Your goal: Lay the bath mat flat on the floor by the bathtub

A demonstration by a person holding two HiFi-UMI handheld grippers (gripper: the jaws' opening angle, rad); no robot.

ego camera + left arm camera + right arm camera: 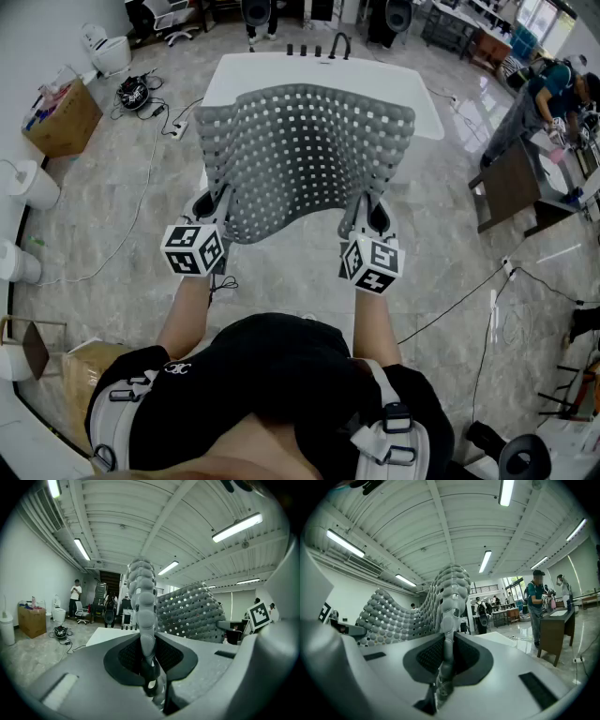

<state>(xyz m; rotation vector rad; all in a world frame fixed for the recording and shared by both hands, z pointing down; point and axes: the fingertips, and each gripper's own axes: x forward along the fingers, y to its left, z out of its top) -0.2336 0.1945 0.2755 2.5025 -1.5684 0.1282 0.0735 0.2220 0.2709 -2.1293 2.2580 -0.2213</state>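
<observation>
Over marble floor (103, 202), left tongs (214, 208) and right tongs (368, 214) pinch a grey, bobbled, perforated bath mat (305, 150), sagging midair.

The grey bumpy rubber bath mat (309, 150) with little holes hung in the air, sagging, near the white bathtub (267, 70).

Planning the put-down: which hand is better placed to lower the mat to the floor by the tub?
Neither has an edge. The left tool and right tool each pinch a near corner of the mat at about equal height, so lowering both together looks best.
</observation>
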